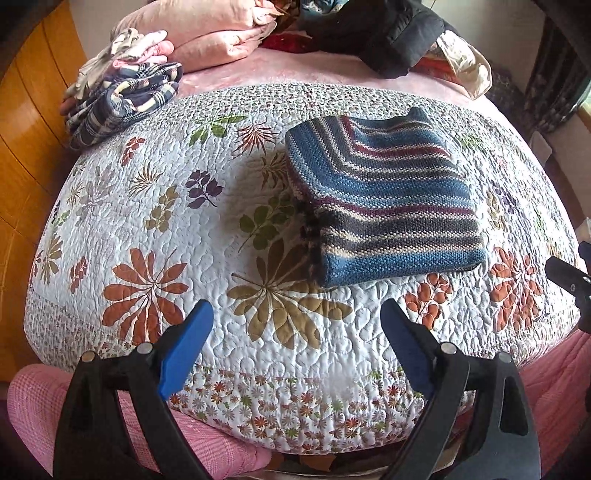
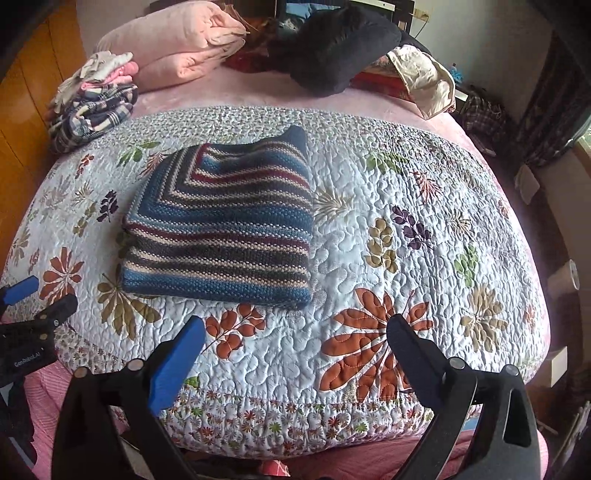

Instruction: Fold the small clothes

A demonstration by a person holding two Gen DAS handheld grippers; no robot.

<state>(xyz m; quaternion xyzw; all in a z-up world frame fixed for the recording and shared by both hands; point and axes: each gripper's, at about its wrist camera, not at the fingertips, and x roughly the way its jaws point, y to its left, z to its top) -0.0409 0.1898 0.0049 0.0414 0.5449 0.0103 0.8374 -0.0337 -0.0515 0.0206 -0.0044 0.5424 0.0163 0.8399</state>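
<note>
Both grippers, left gripper (image 1: 297,328) and right gripper (image 2: 295,341), hang spread wide and empty over the near quilt (image 1: 258,325) edge. One striped knit (image 1: 380,199) lies mid-quilt as a compact folded rectangle; looks done. One pile of folded clothes (image 1: 118,96) sits far left. Pink bedding (image 1: 207,33) and dark jacket (image 1: 388,33) behind; unclear if any are left to fold.

The left tool (image 1: 297,325) had black plastic arms with round silver pivot pins and blue pads (image 1: 186,347) lining its fingers. The right tool (image 2: 295,338) matched it. The left tool's black body bore small white lettering. The person wore pink checked trousers (image 1: 44,402).
</note>
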